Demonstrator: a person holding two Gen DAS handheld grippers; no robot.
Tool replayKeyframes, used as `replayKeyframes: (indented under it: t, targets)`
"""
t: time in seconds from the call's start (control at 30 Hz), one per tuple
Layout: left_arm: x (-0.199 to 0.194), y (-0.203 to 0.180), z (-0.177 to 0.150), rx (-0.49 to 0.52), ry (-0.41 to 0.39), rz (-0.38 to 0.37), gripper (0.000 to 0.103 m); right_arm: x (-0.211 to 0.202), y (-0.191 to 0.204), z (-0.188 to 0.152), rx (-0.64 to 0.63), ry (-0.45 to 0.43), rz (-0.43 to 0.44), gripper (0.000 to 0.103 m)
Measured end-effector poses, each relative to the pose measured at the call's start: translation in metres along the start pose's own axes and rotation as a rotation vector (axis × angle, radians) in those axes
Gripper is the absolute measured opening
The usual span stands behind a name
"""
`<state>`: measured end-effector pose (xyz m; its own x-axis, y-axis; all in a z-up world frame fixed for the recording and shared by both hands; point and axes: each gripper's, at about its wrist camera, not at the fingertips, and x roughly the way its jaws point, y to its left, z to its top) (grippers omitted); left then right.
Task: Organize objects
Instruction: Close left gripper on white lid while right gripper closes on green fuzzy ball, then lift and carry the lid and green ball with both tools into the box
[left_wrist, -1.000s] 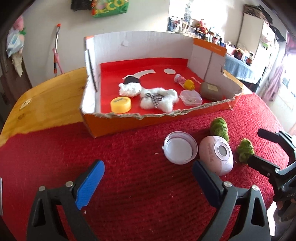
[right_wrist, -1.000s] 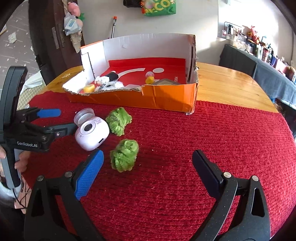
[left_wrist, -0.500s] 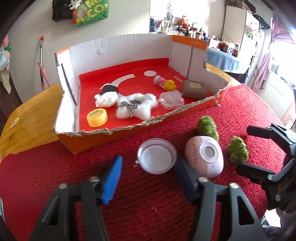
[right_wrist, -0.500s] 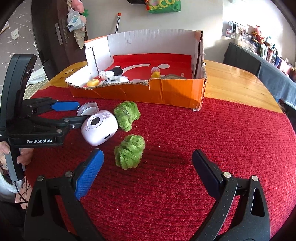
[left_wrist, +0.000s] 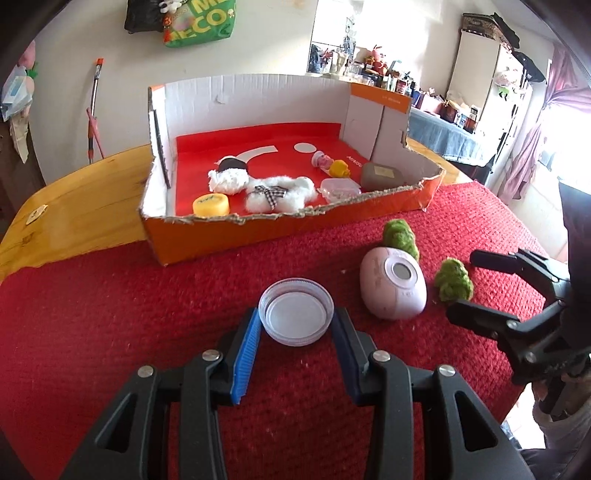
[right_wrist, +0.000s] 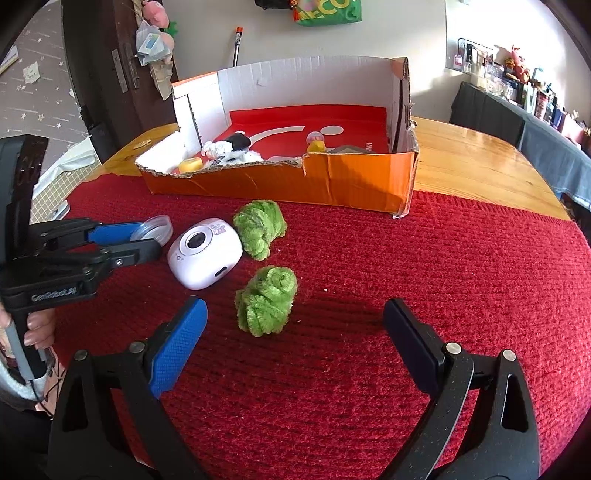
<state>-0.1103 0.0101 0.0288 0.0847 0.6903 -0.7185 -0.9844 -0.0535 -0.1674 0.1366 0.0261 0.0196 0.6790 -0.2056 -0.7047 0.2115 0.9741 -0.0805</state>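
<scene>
Across the red cloth (left_wrist: 110, 314) before the orange box (left_wrist: 280, 225), our left gripper (left_wrist: 295, 328) has just been closing and now pinches the clear lid (left_wrist: 295, 312), while our right gripper (right_wrist: 295, 325) gapes empty near a green pom-pom (right_wrist: 267, 301).

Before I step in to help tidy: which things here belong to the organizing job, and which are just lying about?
Job:
- clear lid between left gripper fingers
- pink gadget
- two green fuzzy balls
- orange box

Lying about:
- green bag on wall
- broom
- far shelf clutter
</scene>
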Motion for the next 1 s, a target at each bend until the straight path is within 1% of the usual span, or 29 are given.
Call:
replayKeyframes:
  t: [0.07, 0.13, 0.17, 0.2, 0.23, 0.27, 0.33, 0.4, 0.5, 0.6, 1.0]
  targets:
    - [0.0, -0.002, -0.001, 0.011, -0.002, 0.004, 0.042, 0.001, 0.003, 0.0, -0.011, -0.006, -0.008, 0.089]
    - [0.002, -0.003, -0.001, 0.013, 0.0, 0.007, 0.042, 0.001, 0.005, 0.001, -0.017, -0.012, -0.008, 0.066]
    - [0.003, -0.003, -0.001, 0.01, -0.003, 0.008, 0.042, 0.001, 0.005, 0.001, -0.017, -0.015, -0.003, 0.061]
    - [0.003, -0.003, 0.0, 0.006, -0.007, 0.007, 0.042, 0.001, 0.005, 0.001, -0.017, -0.017, -0.002, 0.049]
    - [0.003, -0.003, 0.0, 0.003, -0.01, 0.003, 0.042, 0.0, 0.006, 0.0, -0.017, -0.023, 0.001, 0.032]
    - [0.002, -0.003, 0.0, 0.001, -0.013, -0.002, 0.042, -0.002, 0.005, 0.0, -0.01, -0.033, 0.022, 0.029]
    - [-0.003, -0.005, -0.001, 0.004, -0.026, -0.012, 0.041, -0.005, 0.004, 0.0, 0.003, -0.036, 0.053, 0.029]
    - [-0.012, -0.008, -0.001, 0.014, -0.051, -0.009, 0.041, -0.011, 0.006, 0.001, 0.018, -0.058, 0.039, 0.029]
    - [-0.025, -0.011, 0.002, 0.021, -0.085, -0.016, 0.041, -0.022, 0.01, 0.006, 0.007, -0.088, 0.052, 0.029]
    - [-0.034, -0.013, 0.006, 0.023, -0.102, -0.033, 0.041, -0.029, 0.016, 0.012, -0.006, -0.109, 0.064, 0.029]
    - [-0.042, -0.016, 0.01, 0.026, -0.117, -0.034, 0.041, -0.029, 0.016, 0.013, 0.009, -0.1, 0.084, 0.029]
